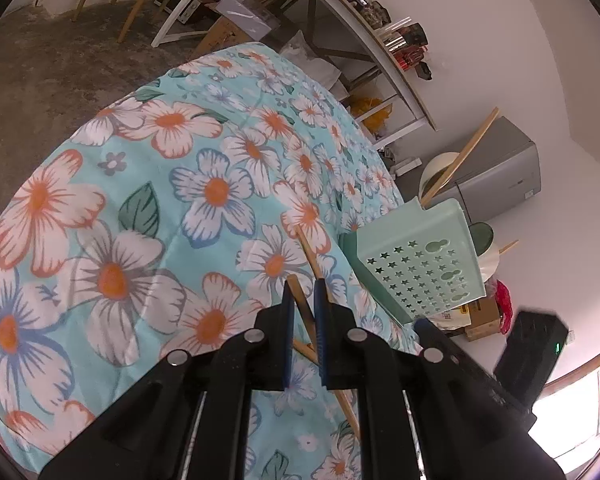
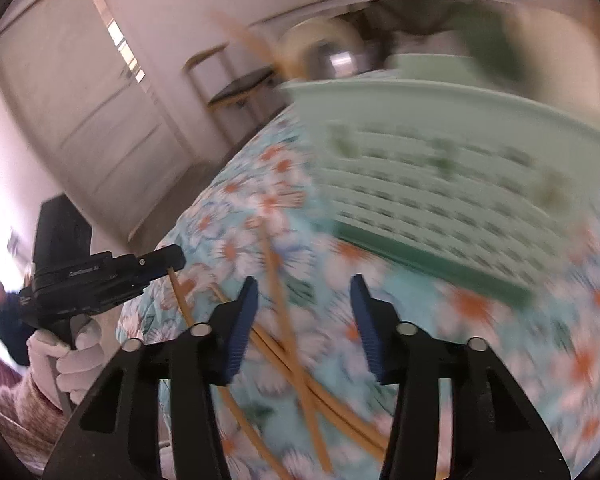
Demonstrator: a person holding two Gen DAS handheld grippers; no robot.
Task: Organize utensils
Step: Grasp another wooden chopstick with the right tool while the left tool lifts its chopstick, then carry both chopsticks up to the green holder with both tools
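Your table, draped in a turquoise floral cloth [image 1: 148, 200], carries loose wooden chopsticks [image 2: 284, 320] and a mint-green perforated plastic basket [image 1: 420, 264].

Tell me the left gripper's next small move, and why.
Probably lift and carry toward the green basket. The left gripper looks shut on one chopstick, and the basket beside it already holds a chopstick, while the right gripper hangs open over the others.

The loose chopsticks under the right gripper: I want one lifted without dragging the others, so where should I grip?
Judging from the blur, take the steep chopstick on its far half, beyond the crossing. Come from above, right gripper jaws astride it.
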